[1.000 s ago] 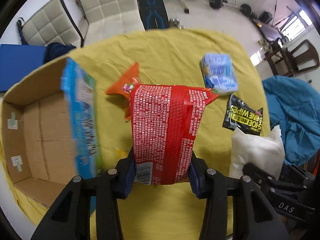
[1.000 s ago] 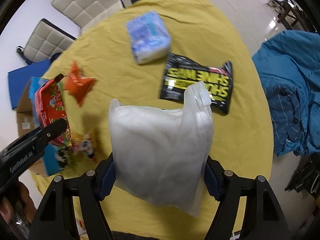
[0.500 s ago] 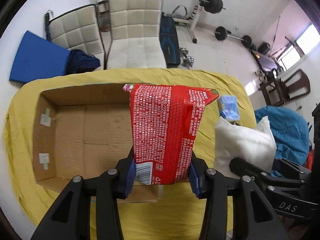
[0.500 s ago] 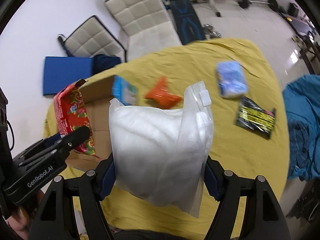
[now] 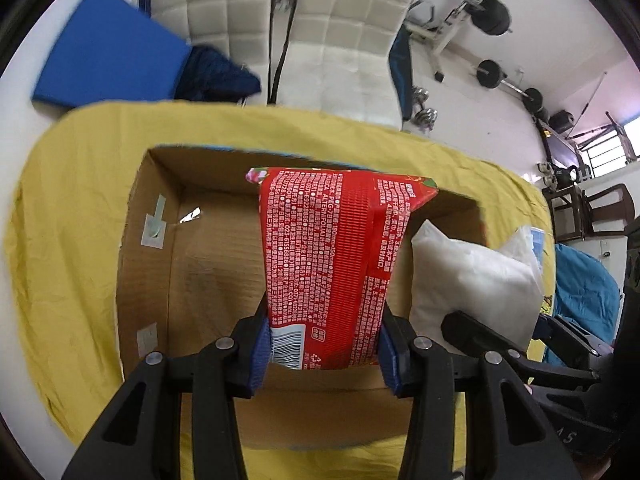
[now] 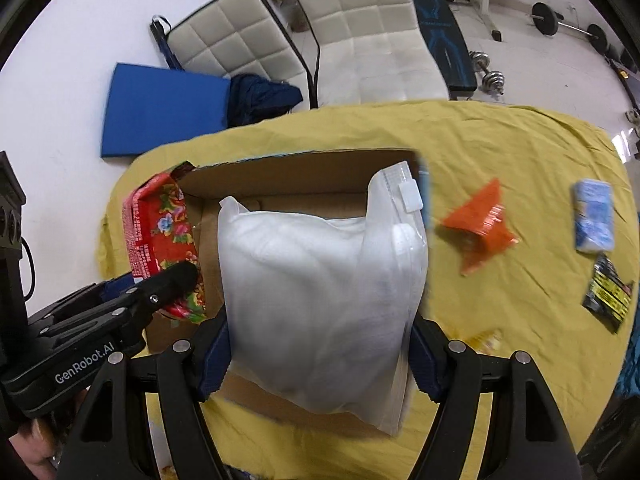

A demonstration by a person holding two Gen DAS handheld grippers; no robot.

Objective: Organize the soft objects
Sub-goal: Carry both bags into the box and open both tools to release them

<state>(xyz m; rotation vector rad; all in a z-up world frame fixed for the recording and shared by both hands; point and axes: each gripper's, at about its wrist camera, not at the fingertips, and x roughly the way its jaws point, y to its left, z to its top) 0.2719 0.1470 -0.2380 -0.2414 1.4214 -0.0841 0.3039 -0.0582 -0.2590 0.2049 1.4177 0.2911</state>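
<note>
My left gripper (image 5: 322, 350) is shut on a red printed packet (image 5: 336, 264) and holds it above the open cardboard box (image 5: 160, 280) on the yellow-covered table. My right gripper (image 6: 320, 350) is shut on a white soft bag in clear plastic (image 6: 320, 300), also above the box (image 6: 296, 172). The white bag shows at the right of the left wrist view (image 5: 472, 280). The red packet (image 6: 160, 232) and the left gripper (image 6: 176, 280) show at the left of the right wrist view. The box floor looks bare.
On the yellow cloth (image 6: 520, 152) right of the box lie an orange packet (image 6: 480, 228), a blue-white pack (image 6: 594, 216) and a black-yellow wipes pack (image 6: 608, 296). Two white chairs (image 5: 344, 40) and a blue mat (image 5: 108, 56) stand behind the table.
Both grippers have swung left from over the loose items to over the open box, each still holding its object. The box now fills the middle of both views.
</note>
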